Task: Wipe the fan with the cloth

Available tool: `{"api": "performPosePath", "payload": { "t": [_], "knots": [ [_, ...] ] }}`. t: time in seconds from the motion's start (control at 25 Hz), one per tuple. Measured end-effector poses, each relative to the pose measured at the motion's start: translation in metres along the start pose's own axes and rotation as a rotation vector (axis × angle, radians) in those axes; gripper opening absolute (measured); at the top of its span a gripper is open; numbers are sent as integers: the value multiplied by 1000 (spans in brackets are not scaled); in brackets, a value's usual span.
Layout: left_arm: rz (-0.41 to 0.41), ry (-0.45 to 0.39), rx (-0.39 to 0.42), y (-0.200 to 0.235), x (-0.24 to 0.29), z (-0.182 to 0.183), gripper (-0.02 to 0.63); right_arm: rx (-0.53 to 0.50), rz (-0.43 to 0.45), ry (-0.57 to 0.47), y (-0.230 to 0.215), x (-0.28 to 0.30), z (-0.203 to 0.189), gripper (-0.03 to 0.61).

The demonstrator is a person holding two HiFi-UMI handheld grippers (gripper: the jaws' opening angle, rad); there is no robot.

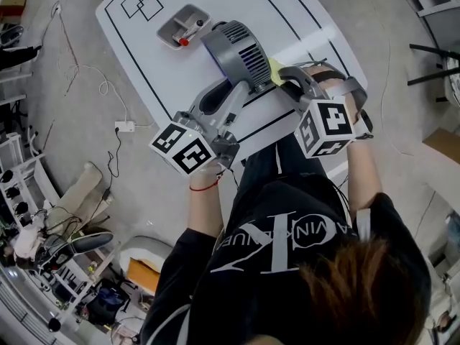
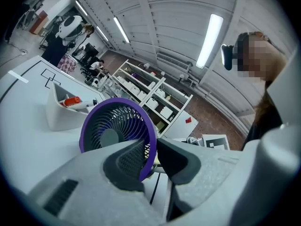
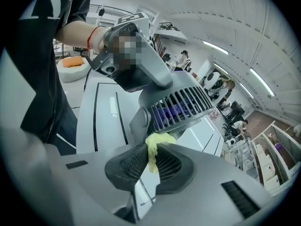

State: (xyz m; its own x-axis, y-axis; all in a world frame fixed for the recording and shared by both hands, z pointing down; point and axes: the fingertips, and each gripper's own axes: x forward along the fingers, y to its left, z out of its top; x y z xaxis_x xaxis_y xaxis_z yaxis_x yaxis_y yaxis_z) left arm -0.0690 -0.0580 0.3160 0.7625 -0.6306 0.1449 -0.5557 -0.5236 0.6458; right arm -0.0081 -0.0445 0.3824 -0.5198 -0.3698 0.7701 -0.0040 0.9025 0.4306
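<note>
In the head view's upper centre, the left gripper [image 2: 153, 147] clamps the fan [image 2: 115, 126] by its purple rim. The right gripper [image 3: 153, 157] pinches a yellow cloth [image 3: 155, 142] at its grey rear grille.

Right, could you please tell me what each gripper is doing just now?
Left gripper: closed on the fan, at its purple rim.
Right gripper: closed on the yellow cloth.

Most of the yellow cloth [image 3: 158, 138] is buried btwn the pads of the right gripper [image 3: 152, 149], the lower rim of the fan [image 2: 110, 126] hides behind the left gripper [image 2: 151, 142], & the red-capped item [image 1: 185, 39] in the tray [image 1: 194, 9] is too small to ID, maybe a marker.
</note>
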Motion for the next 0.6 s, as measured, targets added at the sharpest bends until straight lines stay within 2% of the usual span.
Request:
{"api": "performPosePath", "payload": {
  "t": [0.52,0.6],
  "knots": [
    [-13,-27,12,-5,13,-3,95,-6,-2,-4,4,-7,-10,35],
    [-28,-35,-9,-7,14,-3,97,8,3,-21,3,-11,-12,35]
  ]
}}
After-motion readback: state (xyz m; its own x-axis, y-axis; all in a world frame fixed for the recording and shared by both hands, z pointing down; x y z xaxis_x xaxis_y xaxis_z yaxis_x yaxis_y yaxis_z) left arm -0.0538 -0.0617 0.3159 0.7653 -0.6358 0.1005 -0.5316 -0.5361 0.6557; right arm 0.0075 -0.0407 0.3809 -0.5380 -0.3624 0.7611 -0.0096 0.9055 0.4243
